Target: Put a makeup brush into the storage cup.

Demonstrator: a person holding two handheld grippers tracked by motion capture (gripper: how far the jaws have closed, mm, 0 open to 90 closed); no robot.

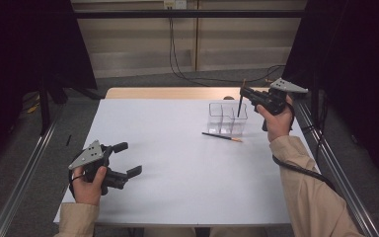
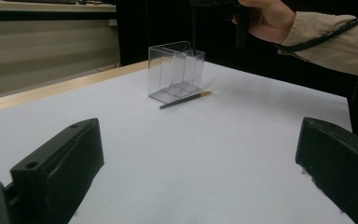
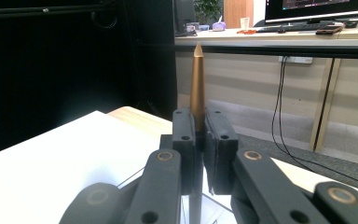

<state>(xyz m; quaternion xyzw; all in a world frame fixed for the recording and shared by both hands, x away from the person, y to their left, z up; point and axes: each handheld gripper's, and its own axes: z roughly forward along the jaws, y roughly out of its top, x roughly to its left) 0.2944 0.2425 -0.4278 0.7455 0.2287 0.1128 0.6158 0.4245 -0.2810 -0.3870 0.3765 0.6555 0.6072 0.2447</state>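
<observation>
Right hand-held gripper (image 1: 244, 94) was up over the far right of the table (image 1: 177, 163), jaws clamped tight on a thin pencil-like stick (image 1: 240, 104). In the right gripper view the stick's gold tapered end (image 3: 197, 84) stood straight up above the shut jaws, dark shaft running down below them. From the high view the stick hung near upright, its lower end over or just inside the clear plastic organizer (image 1: 227, 118); couldn't tell which compartment, or whether the end touched the bottom. The organizer sat on the white sheet toward the far right, split into open-top compartments. A second stick (image 1: 221, 137) lay flat on the table just on the near side of the organizer, dark shaft with its light tip pointing right; in the left gripper view it lay just in front of the box base (image 2: 185, 99). Left hand-held gripper (image 1: 128, 159) was at the near left, low over the table, well apart from the box, jaws wide open, nothing between them. Person's beige sleeves came in from the near edge.
</observation>
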